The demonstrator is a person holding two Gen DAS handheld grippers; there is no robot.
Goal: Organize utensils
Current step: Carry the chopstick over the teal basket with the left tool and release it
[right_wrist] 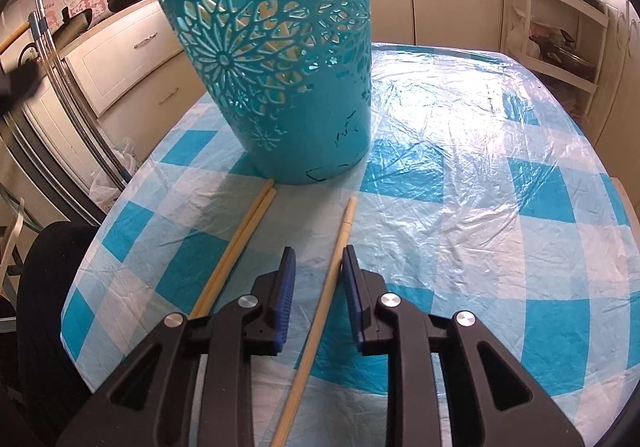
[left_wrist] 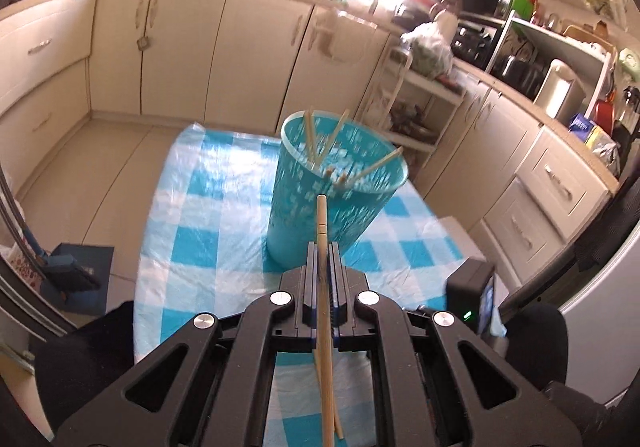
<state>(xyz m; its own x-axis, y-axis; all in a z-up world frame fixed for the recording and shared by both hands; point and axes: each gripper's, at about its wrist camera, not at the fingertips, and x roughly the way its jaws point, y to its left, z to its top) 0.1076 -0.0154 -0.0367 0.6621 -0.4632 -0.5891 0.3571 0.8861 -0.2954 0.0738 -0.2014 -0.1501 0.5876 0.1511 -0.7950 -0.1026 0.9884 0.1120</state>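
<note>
My left gripper [left_wrist: 323, 247] is clamped on a single wooden chopstick [left_wrist: 322, 231], its jaws pressed together around the shaft. The tip sticks out past the fingers toward the turquoise cut-out basket [left_wrist: 304, 207], and the long end runs back under the camera. A second chopstick [left_wrist: 337, 427] shows only as a short piece beneath it, near the bottom edge. The basket stands upright on the blue-and-white checked tablecloth [left_wrist: 208, 207], and several chopsticks [left_wrist: 310, 139] lean inside it against the rim.

My right gripper [right_wrist: 319, 259] hangs low over the same cloth with its jaws parted. One chopstick [right_wrist: 336, 251] lies flat on the cloth between the blue pads [right_wrist: 285, 287], close against the right one; I cannot tell whether it touches. It points toward the basket's [right_wrist: 280, 59] foot, stopping short of it. To the left, a pair of chopsticks [right_wrist: 240, 239] lies side by side, the far ends just at the basket's base.
</note>
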